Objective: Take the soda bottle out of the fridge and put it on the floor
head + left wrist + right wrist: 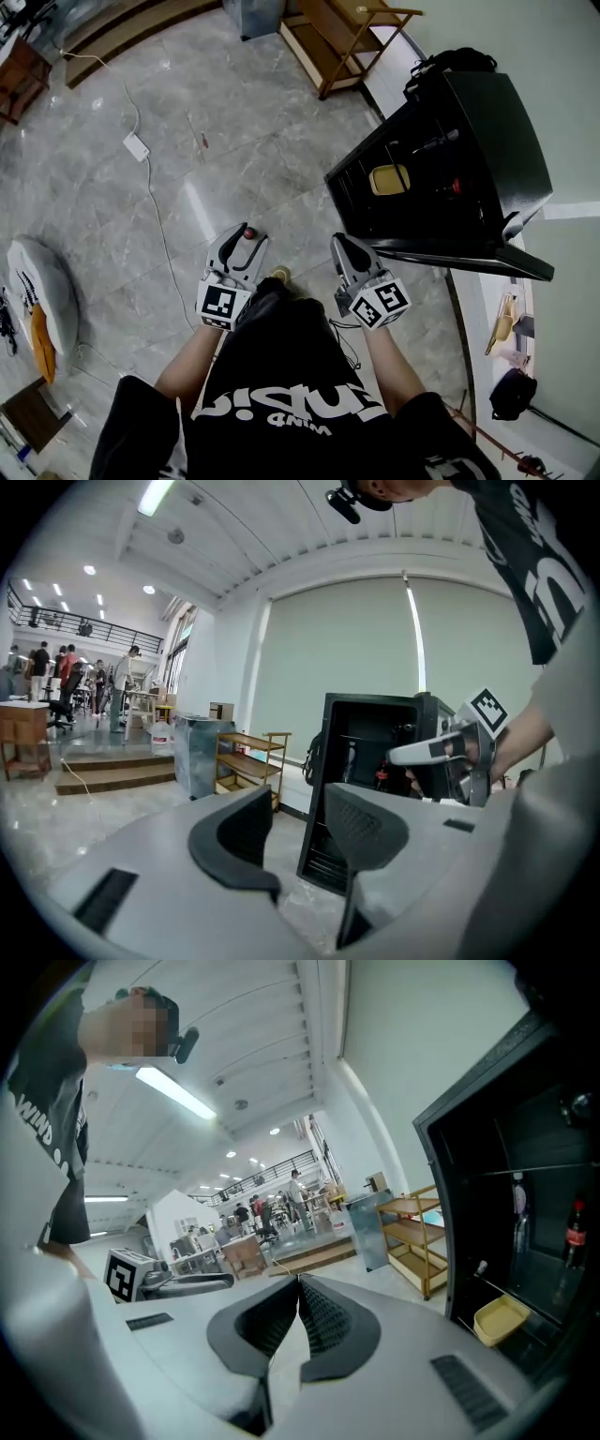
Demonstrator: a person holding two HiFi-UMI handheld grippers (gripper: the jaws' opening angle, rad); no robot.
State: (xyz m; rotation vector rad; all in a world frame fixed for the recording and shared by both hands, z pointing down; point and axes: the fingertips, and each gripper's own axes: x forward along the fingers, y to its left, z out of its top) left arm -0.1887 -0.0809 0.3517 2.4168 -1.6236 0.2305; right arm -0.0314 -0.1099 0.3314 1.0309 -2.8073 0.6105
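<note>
Your L gripper (296,816) – jaws apart, nothing btwn them. R gripper (298,1290) – jaws together, empty. Soda bottle (574,1232) stands upright inside the open fridge (497,122), both grippers outside it.

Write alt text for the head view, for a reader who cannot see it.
Seen from above, a person in a black shirt holds the left tool and the right tool over a grey tiled floor, facing an open black fridge at the picture's right. A yellow tray sits inside it; a wooden shelf stands beyond.
</note>
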